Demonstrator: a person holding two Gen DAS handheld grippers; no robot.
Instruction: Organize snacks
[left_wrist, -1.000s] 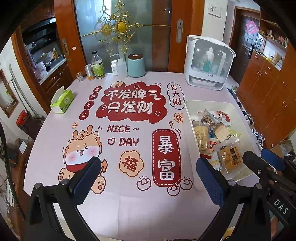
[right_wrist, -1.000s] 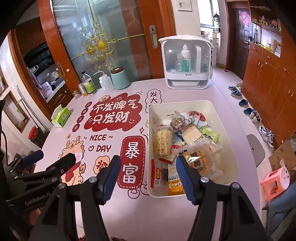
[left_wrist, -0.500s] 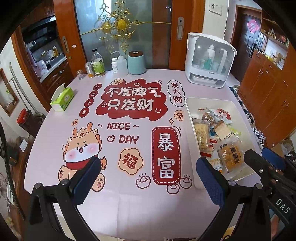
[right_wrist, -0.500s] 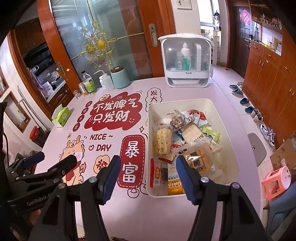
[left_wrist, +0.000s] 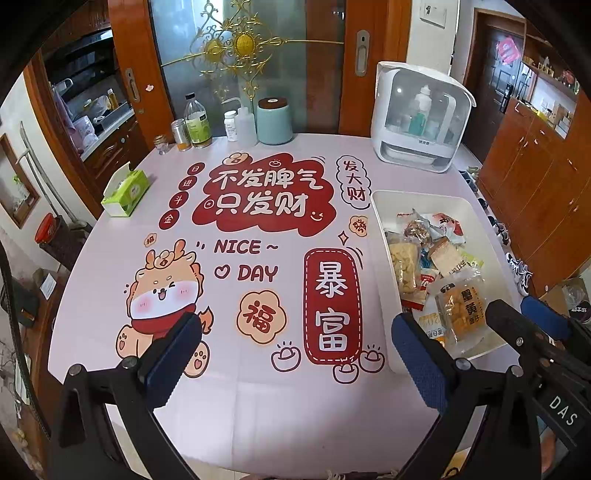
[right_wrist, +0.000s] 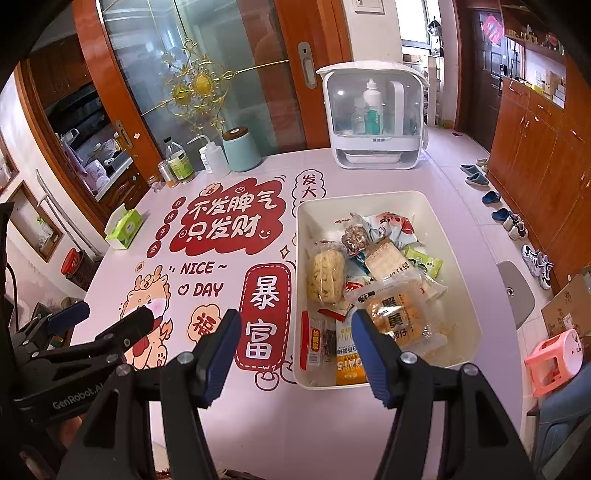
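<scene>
We hold our left gripper (left_wrist: 295, 356) wide open and empty above the tablecloth (left_wrist: 258, 398), our right gripper (right_wrist: 291, 347) agape, empty, over the white bin (right_wrist: 458, 266) of snack packets (right_wrist: 397, 317)

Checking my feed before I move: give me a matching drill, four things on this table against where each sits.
Things:
1. tissue box
2. teal canister
3. white bin
4. white cabinet

Places:
A. far right end of the table
B. left edge
C. holding the snack packets
D. far edge, beside the bottles

Pairs: 1-B, 2-D, 3-C, 4-A
</scene>
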